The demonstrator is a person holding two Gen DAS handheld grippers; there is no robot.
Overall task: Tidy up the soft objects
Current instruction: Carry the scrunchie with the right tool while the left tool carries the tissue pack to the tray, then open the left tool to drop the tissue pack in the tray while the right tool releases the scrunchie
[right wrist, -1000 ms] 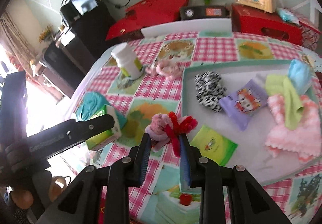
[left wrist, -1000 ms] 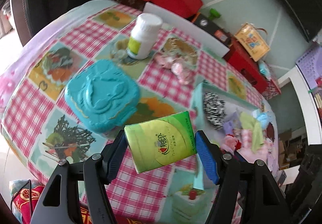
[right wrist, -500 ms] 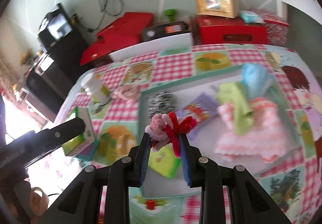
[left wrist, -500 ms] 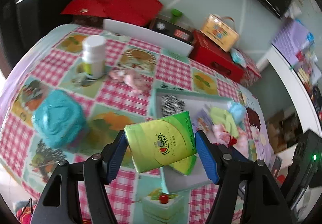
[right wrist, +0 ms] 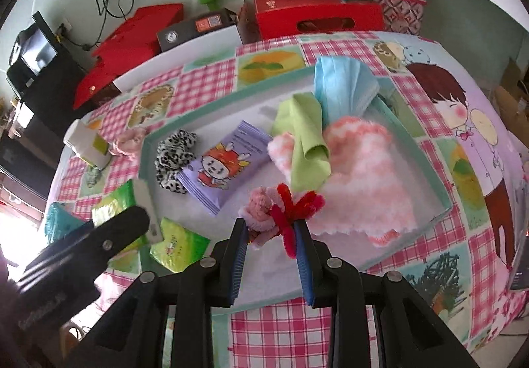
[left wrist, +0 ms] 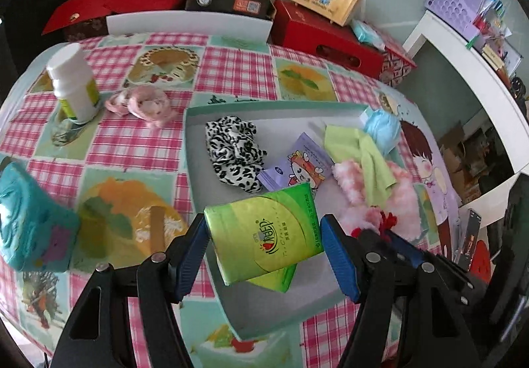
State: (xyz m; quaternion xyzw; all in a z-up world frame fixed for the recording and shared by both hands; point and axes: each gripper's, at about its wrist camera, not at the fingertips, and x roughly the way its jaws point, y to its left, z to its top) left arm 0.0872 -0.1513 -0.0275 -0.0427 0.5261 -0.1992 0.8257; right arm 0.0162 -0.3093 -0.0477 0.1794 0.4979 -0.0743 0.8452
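My left gripper [left wrist: 264,240] is shut on a green tissue pack [left wrist: 264,232] and holds it above the near left corner of the teal-rimmed tray [left wrist: 190,149]. My right gripper [right wrist: 271,235] is shut on a pink and red fuzzy toy [right wrist: 277,212] above the tray's near edge [right wrist: 439,199]. In the tray lie a leopard scrunchie [left wrist: 233,153], a purple tissue pack [right wrist: 224,162], a green cloth [right wrist: 304,139], a blue cloth [right wrist: 340,86], a pink fluffy towel [right wrist: 370,182] and a second green tissue pack [right wrist: 178,245].
On the checked tablecloth left of the tray stand a white bottle [left wrist: 72,83], a pink scrunchie [left wrist: 142,101] and a teal box [left wrist: 29,219]. Red boxes [left wrist: 327,33] and a white board [left wrist: 188,23] line the far edge.
Both grippers have swung right, from over the teal box and cloth to over the tray. Each keeps hold of its object.
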